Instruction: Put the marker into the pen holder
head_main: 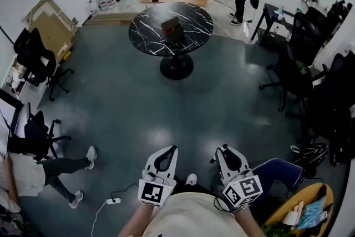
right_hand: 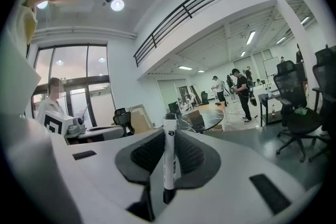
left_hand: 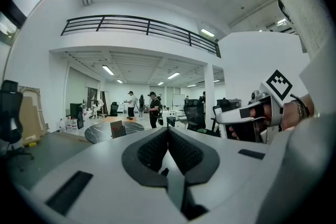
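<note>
The left tongs (left_hand: 168,132) are pressed together on nothing, held low near the person's body. Well ahead across the grey floor (head_main: 166,108) stands the round black marble-patterned bench (head_main: 144,36) with a small dark brown box (head_main: 172,28) on it, probably the pen holder. The right tongs (right_hand: 169,136) clamp the white marker with a black cap (right_hand: 169,157), cap end uppermost. The risk lies in the carry: a jolt while walking could make the slim marker slip or swivel in so narrow a pinch — and reach the holder askew.
</note>
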